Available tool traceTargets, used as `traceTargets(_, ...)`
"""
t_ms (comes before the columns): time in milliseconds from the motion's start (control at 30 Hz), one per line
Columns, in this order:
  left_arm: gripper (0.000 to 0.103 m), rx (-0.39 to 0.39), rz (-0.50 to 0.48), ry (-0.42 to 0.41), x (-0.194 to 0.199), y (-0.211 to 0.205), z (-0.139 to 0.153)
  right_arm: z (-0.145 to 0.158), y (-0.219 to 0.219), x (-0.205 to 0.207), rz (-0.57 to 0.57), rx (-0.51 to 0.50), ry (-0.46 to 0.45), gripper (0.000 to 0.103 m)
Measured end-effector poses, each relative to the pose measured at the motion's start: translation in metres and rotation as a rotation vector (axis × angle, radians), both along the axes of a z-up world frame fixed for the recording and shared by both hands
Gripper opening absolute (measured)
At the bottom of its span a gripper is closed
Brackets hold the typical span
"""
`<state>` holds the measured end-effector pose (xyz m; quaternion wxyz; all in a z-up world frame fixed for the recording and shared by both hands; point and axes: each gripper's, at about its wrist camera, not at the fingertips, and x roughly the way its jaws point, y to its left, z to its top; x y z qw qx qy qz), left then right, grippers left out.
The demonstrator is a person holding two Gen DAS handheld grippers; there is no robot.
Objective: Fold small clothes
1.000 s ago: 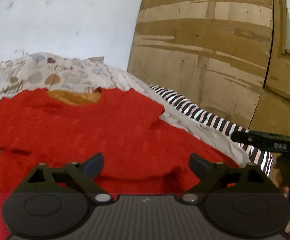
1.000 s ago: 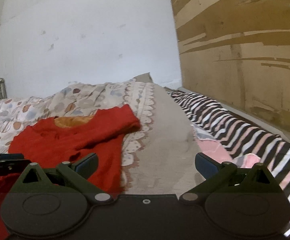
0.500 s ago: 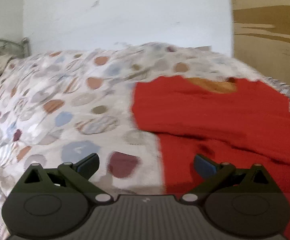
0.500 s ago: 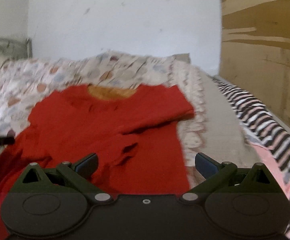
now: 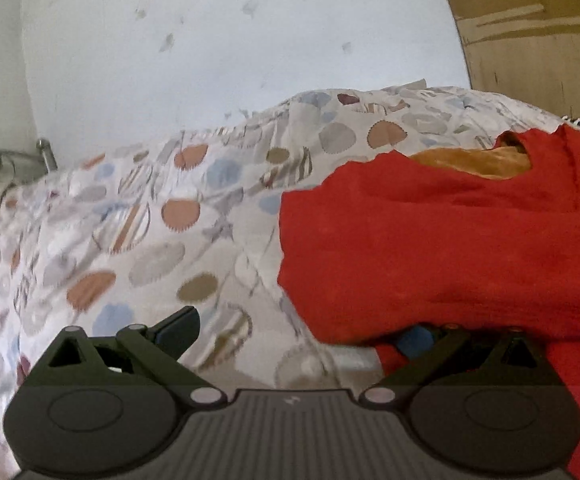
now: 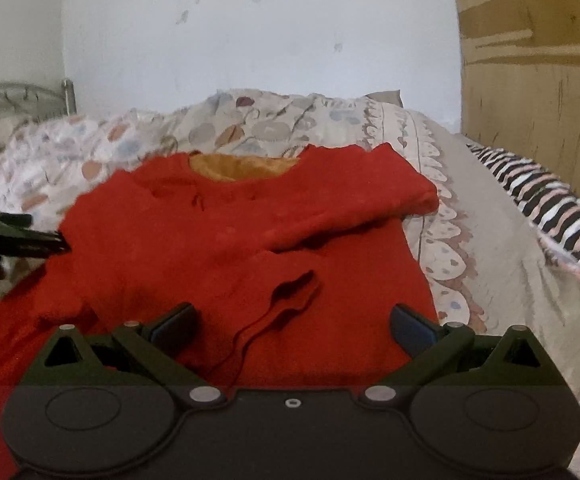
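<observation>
A red top (image 6: 242, 248) lies spread on the bed, on a quilt (image 5: 162, 240) w/ round spots in brown, blue & grey. Its neck hole faces the far wall (image 6: 258, 40) & shows an orange-brown lining (image 6: 242, 166). The sleeve on the right in the right wrist view is folded in over the front, & its cuff (image 6: 293, 292) lies crumpled near the middle of the front.

The left tongs (image 5: 295, 330) sit at the top's left edge. The jaws have just been opening & are wide apart now. One finger (image 5: 178, 330) is over the bare quilt. The other finger (image 5: 413, 340) pokes in under the red edge, so the cloth drapes over it & hides part of it. Nothing is pinched. The right wrist view shows these tongs as a dark shape (image 6: 14, 236) at the left, by the top's side edge.

The right tongs (image 6: 293, 326) are low over the top's front, jaws wide apart, holding nothing. The red cloth & the crumpled cuff lie between & just past the fingers.

Around: a black, white & pink striped cloth (image 6: 545, 208) lies along the right side of the bed, well apart from the top, w/ plain grey cover (image 6: 489, 240) & a scalloped border between. A brown wood panel (image 6: 537, 80) stands behind it. A metal bed rail (image 6: 22, 96) is at the far left corner.
</observation>
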<state>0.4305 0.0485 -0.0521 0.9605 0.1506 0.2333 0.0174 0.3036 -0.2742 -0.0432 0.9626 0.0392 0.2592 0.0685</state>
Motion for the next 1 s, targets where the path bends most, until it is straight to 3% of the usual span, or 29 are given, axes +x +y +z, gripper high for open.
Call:
traceTargets(100,0.101,0.073,-0.004,-0.035,0.005,-0.007,-0.003,0.0,-0.002,-0.001,0.002,0.017,-0.009,0.103)
traceTargets(133,0.094,0.1,-0.013,-0.051,0.005,-0.01,-0.004,0.0,-0.001,-0.002,0.002,0.017,-0.013,0.103)
traceTargets(200,0.072,0.131,-0.033,-0.069,0.004,-0.014,-0.003,0.0,-0.001,-0.002,0.001,0.015,-0.016,0.103)
traceTargets(267,0.037,0.125,-0.044,-0.052,0.004,-0.014,-0.001,0.0,-0.001,-0.002,0.001,0.017,-0.018,0.103)
traceTargets(367,0.015,0.013,-0.029,0.013,0.002,-0.006,0.008,-0.001,-0.001,-0.003,0.002,0.023,-0.018,0.103)
traceTargets(533,0.0,-0.187,0.056,0.054,-0.002,0.025,0.019,0.0,-0.002,-0.003,0.002,0.025,-0.018,0.103)
traceTargets(667,0.0,-0.288,0.153,0.121,0.007,0.055,0.008,0.0,-0.003,-0.003,0.003,0.026,-0.019,0.103)
traceTargets(733,0.0,-0.352,0.141,0.121,0.002,0.066,0.007,-0.001,-0.003,-0.003,0.003,0.028,-0.019,0.103)
traceTargets(833,0.002,-0.377,0.112,0.108,-0.009,0.07,0.011,-0.001,-0.002,-0.003,0.003,0.026,-0.019,0.103)
traceTargets(900,0.021,-0.409,0.092,0.094,-0.013,0.072,0.013,-0.001,-0.003,-0.003,0.003,0.026,-0.019,0.103)
traceTargets(967,0.08,-0.469,0.059,0.077,-0.013,0.074,0.017,-0.001,-0.003,-0.003,0.003,0.027,-0.019,0.103)
traceTargets(1000,0.086,-0.494,0.051,0.056,-0.013,0.074,0.019,-0.001,-0.003,-0.003,0.003,0.028,-0.02,0.103)
